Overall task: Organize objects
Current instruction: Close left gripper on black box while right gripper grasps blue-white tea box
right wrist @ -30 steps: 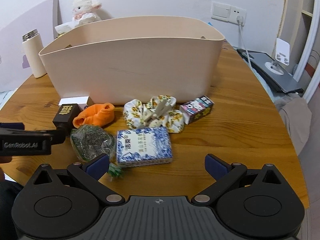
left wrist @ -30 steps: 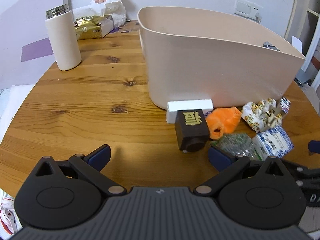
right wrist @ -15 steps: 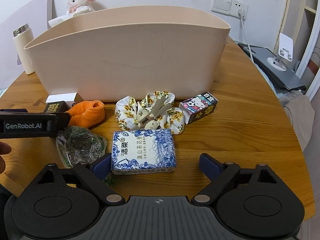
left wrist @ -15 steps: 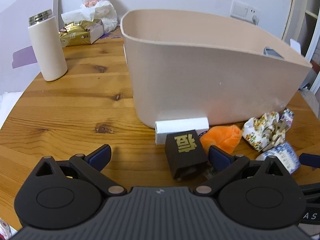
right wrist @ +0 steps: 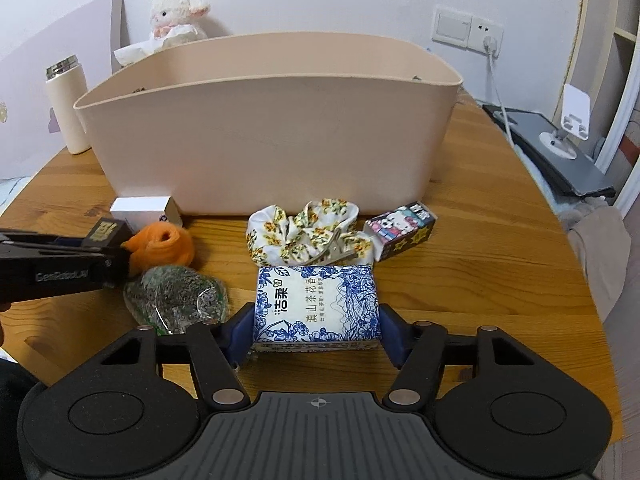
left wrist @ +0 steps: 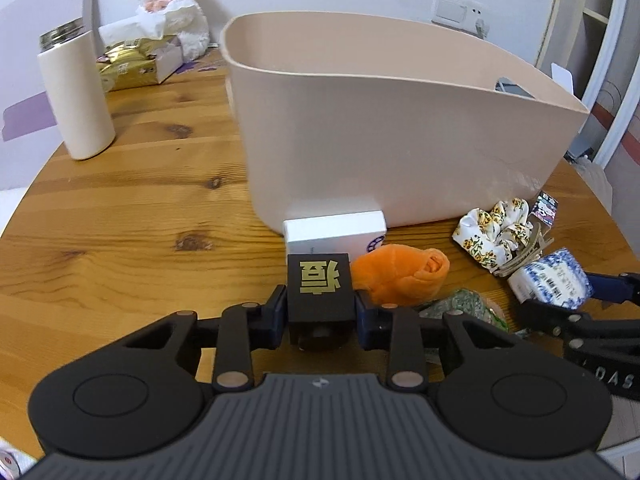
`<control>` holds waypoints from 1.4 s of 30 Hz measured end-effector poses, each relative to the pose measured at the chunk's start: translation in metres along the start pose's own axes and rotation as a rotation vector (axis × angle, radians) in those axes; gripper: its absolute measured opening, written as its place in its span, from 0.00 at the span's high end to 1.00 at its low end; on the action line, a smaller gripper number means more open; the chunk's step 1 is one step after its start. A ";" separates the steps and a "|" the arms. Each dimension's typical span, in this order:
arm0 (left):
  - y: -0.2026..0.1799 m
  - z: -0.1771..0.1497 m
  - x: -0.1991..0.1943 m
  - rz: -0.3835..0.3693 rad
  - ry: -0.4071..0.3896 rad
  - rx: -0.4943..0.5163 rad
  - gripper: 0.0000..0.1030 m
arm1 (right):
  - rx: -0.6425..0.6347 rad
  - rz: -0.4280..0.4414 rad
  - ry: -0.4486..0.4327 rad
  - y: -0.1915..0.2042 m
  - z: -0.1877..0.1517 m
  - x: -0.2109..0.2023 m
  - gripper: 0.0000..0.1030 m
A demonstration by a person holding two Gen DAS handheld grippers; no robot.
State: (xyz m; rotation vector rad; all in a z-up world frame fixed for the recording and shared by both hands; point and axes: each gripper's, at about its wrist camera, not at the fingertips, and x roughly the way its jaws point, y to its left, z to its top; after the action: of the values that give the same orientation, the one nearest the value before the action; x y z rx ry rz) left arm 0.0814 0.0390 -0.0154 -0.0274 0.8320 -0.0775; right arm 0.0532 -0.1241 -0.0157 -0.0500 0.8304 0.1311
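Both claws, wide open half a second earlier, have closed: the left claw (left wrist: pixel 321 314) now pinches the black cube with a gold character (left wrist: pixel 320 286) between its blue pads, and the right claw (right wrist: pixel 317 330) clamps the blue-and-white tissue pack (right wrist: pixel 316 304) by its two short sides, both items low over the wooden table (right wrist: pixel 480 280). In the right wrist view, a clear bag of green-grey material (right wrist: pixel 174 294) lies at 9 o'clock of the tissue pack, just beside it, with an orange plush piece (right wrist: pixel 164 244) beyond at 11 o'clock, touching the held cube. A yellow-flowered scrunchie with a wooden clip (right wrist: pixel 308 232) sits at 12 o'clock of the pack, and a small cartoon-printed box (right wrist: pixel 400 230) rests at 1 o'clock, touching the scrunchie. A white box (left wrist: pixel 336 232) stands at 12 o'clock of the cube, against the foot of the large beige bin (left wrist: pixel 400 120), which spans the table behind every loose item. Farther off, at 10 o'clock in the left wrist view, a white flask with a steel cap (left wrist: pixel 76 92) stands upright, well apart from the bin. At the far table edge by the wall are a gold-wrapped packet (left wrist: pixel 128 66) and a white plush lamb (left wrist: pixel 172 4).
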 end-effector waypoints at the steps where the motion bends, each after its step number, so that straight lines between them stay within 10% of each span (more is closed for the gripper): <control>1: 0.001 -0.001 -0.003 0.002 -0.004 -0.005 0.66 | 0.002 -0.002 -0.004 -0.001 0.000 -0.002 0.41; 10: 0.019 -0.006 -0.013 0.009 0.006 -0.078 0.41 | 0.011 -0.002 0.005 -0.002 -0.002 -0.007 0.41; 34: 0.030 -0.007 -0.027 -0.042 -0.049 -0.129 0.30 | 0.036 -0.020 0.030 -0.006 -0.006 -0.003 0.41; 38: 0.029 -0.002 -0.013 0.020 -0.015 -0.124 0.33 | 0.038 -0.021 0.036 -0.006 -0.007 -0.001 0.41; 42: 0.024 -0.005 -0.006 0.014 0.004 -0.082 0.64 | 0.042 -0.023 0.022 -0.006 -0.005 -0.004 0.41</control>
State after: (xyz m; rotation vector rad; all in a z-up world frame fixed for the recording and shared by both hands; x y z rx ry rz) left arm 0.0751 0.0634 -0.0155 -0.0983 0.8390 -0.0302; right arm 0.0476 -0.1314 -0.0159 -0.0212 0.8536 0.0919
